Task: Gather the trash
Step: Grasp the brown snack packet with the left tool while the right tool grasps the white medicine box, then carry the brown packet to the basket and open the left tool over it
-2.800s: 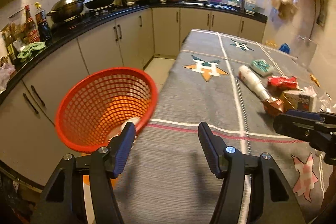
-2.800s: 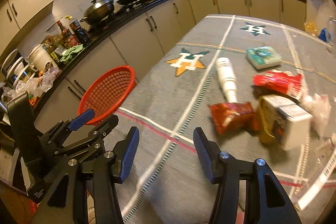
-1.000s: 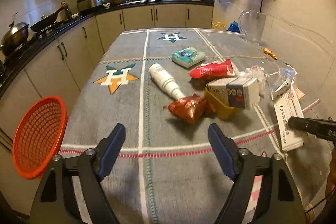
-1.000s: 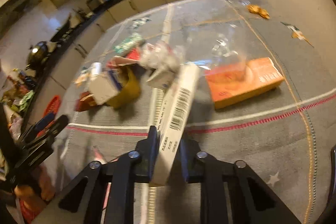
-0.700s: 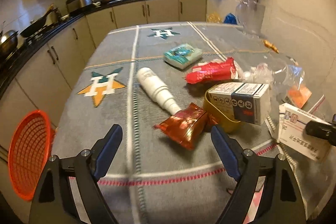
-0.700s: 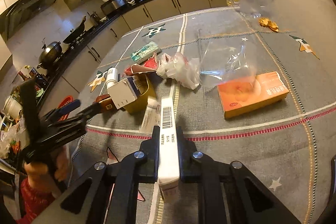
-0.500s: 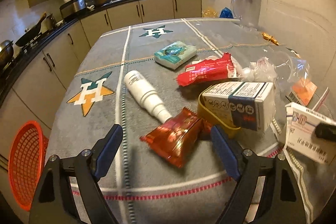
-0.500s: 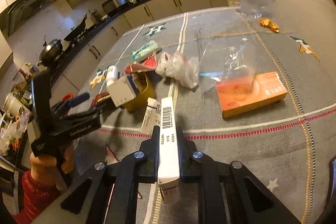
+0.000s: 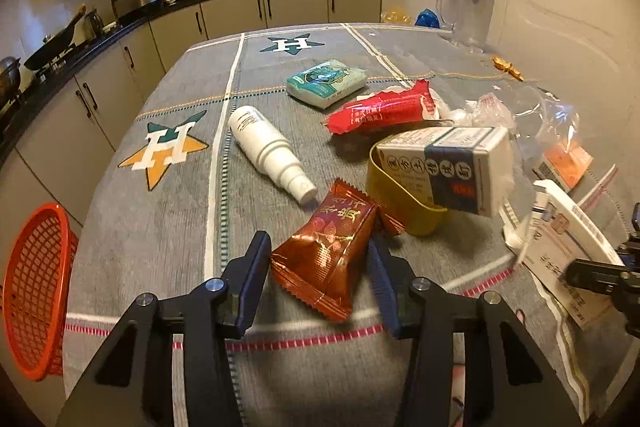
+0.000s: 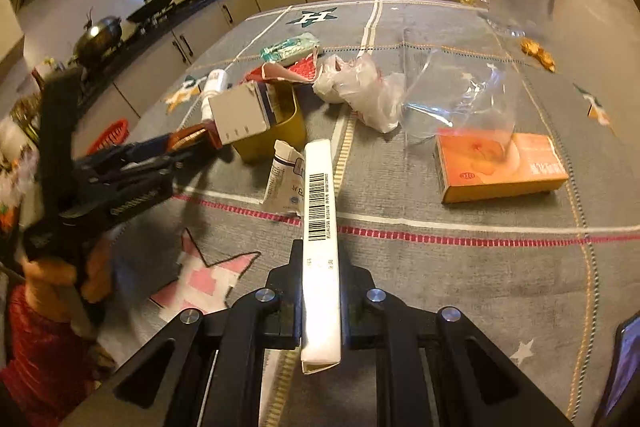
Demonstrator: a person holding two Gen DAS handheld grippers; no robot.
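My left gripper (image 9: 318,273) is open, its fingers on either side of a reddish-brown foil snack packet (image 9: 328,251) that lies on the grey tablecloth (image 9: 180,211). My right gripper (image 10: 320,275) is shut on a flat white carton with a barcode (image 10: 319,211), held edge-up above the table; the carton also shows in the left wrist view (image 9: 568,239). More trash lies beyond: a white bottle (image 9: 268,151), a red wrapper (image 9: 384,111), a white-and-blue box (image 9: 448,163) in a yellow tub (image 9: 400,199), a teal pack (image 9: 326,83).
A red mesh basket (image 9: 34,291) hangs off the table's left edge. An orange box (image 10: 500,167), a clear bag (image 10: 460,95), a crumpled plastic bag (image 10: 360,91) and a small paper box (image 10: 284,175) lie right of centre. A glass jug (image 9: 466,13) stands at the far right. Kitchen counters run along the left.
My left gripper swung from the basket to the trash pile and closed in around the foil packet. My right gripper took hold of the white carton and lifted it.
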